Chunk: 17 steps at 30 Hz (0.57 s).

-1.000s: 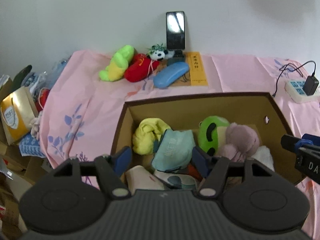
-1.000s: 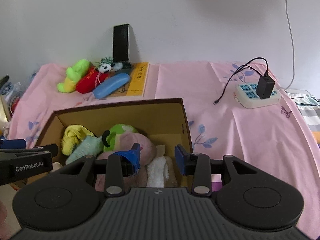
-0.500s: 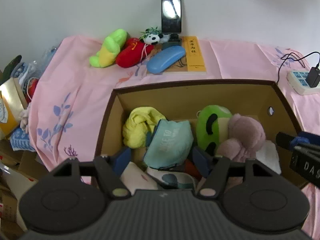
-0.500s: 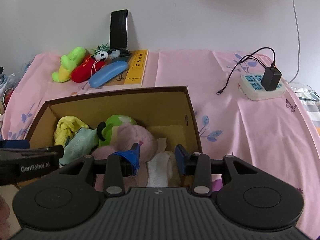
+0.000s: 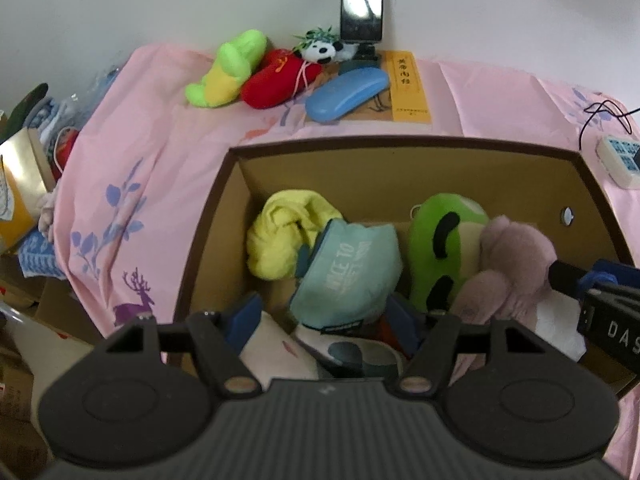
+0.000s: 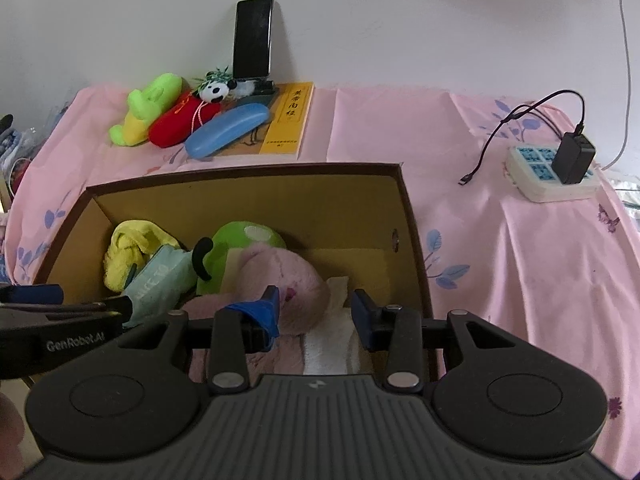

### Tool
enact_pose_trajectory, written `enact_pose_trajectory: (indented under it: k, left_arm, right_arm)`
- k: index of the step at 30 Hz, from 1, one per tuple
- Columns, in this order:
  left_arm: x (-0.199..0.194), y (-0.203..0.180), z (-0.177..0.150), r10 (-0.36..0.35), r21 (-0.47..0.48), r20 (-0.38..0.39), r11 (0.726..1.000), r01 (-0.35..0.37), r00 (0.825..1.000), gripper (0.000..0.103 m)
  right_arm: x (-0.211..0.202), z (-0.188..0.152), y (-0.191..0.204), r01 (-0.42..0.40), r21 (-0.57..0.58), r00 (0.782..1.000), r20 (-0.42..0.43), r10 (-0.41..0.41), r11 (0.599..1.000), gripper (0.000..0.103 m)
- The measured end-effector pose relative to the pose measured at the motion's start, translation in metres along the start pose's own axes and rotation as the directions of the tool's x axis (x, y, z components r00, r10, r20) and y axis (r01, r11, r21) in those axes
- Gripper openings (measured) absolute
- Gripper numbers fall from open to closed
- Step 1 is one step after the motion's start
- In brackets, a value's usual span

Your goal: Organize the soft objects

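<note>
Both claws hovered over cardboard box (image 6: 248, 184) on pink-covered bed (image 6: 500, 240). Left claw (image 5: 324, 320) gaped wide, nothing gripped, above teal pouch (image 5: 352, 272). Right claw (image 6: 316, 314) open too, empty, over pink plush (image 6: 276, 276). Soft stuff piled inside box.

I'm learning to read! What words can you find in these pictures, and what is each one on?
"GenRobot.AI": on the left hand-held gripper, seen from the right wrist.
"DAS": cut off by the picture's edge, on the right hand-held gripper, seen from the left wrist.
"NICE TO": on the teal cloth in the cardboard box; its second line is too blurred.
Yellow book: Chinese characters down the cover, too small to read.
</note>
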<state>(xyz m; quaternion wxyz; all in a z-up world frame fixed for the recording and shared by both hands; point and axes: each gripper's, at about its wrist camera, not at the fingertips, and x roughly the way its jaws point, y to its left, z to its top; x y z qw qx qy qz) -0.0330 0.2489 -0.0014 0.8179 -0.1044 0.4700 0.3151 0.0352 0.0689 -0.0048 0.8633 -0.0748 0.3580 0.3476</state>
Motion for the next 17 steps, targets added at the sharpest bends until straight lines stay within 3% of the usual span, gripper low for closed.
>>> enact_pose_trajectory:
  k: [7,17]
  left_arm:
    - [0.0017,0.0022,-0.0031,-0.045,-0.016,-0.010,0.999,0.045,0.999,0.068]
    - [-0.0003,0.0012,-0.0038,-0.019,-0.010,0.017,1.000,0.020,1.000,0.068]
  right_arm:
    - [-0.0001,-0.0022,0.0011,-0.014,0.008,1.000,-0.006,0.014,1.000,0.023]
    - [-0.0048,-0.0044,-0.0013,-0.016,0.029,1.000,0.016,0.015,0.999,0.023]
